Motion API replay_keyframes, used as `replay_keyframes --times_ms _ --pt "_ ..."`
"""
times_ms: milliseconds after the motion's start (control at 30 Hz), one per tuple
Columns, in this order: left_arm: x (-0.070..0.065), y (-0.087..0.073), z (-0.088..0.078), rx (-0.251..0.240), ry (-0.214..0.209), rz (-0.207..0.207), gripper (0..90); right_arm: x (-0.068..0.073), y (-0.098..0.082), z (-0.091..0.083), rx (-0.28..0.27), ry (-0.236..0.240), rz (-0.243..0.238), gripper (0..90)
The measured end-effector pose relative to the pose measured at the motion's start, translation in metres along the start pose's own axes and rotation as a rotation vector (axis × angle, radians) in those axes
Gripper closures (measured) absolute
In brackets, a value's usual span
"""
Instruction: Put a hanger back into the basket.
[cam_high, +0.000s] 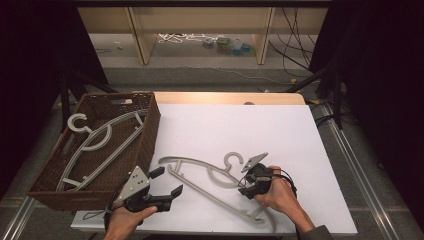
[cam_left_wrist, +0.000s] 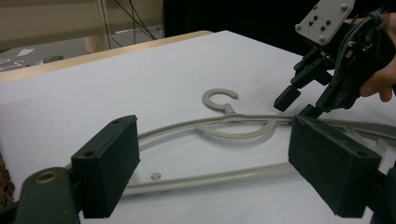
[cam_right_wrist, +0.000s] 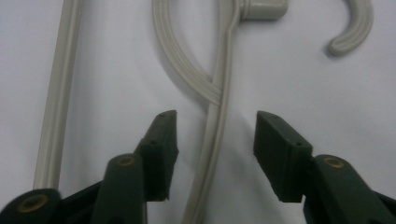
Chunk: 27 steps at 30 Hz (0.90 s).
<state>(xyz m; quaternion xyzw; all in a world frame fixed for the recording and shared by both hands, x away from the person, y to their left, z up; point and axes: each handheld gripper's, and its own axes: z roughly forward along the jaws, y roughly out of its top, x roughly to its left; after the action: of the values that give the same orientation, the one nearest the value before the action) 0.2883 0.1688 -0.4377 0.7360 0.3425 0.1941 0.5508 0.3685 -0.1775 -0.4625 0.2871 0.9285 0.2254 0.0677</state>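
A: Where does the hanger lie for us?

B: Flat on the white table, its long axis running slantwise from near the wicker basket down toward our right hand. The hook points away from us.

A: Which of us is nearer?

B: The right gripper. It sits over the hanger's upper arm just below the hook, jaws half-open and astride that arm; the rib runs up between the pads with a gap on either side, so nothing is clamped yet.

A: And the left gripper?

B: Jaws wide, holding nothing, hovering near the hanger's far end beside the basket, where a second hanger lies.

A: So we judge the right closes first.
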Motion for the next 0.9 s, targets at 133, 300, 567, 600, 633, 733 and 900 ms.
replay_keyframes --times_ms 133,300,567,600,633,733,900 --pt "0.000 0.000 0.000 -0.001 -0.003 -0.003 16.5 -0.001 0.002 0.004 0.033 0.011 0.006 58.2" --pt "-0.001 -0.001 0.002 -0.005 -0.008 -0.019 16.5 -0.002 0.007 0.005 0.067 -0.001 0.001 62.9" --pt "0.000 -0.001 0.003 0.010 -0.020 0.016 16.5 -0.003 0.011 0.006 0.094 -0.002 0.003 69.3" --pt "0.000 -0.001 0.003 0.010 -0.020 0.016 16.5 -0.004 0.012 0.006 0.104 -0.002 0.008 70.3" --pt "-0.001 -0.001 0.003 0.007 -0.016 0.004 16.5 -0.004 0.013 0.007 0.109 -0.004 0.006 71.1" --pt "0.000 -0.001 0.003 0.017 -0.010 0.015 16.5 -0.004 0.016 0.007 0.129 -0.008 0.009 72.8" --pt "0.001 -0.001 0.002 0.019 -0.006 0.012 16.6 -0.007 0.017 0.008 0.137 -0.009 0.040 79.7"
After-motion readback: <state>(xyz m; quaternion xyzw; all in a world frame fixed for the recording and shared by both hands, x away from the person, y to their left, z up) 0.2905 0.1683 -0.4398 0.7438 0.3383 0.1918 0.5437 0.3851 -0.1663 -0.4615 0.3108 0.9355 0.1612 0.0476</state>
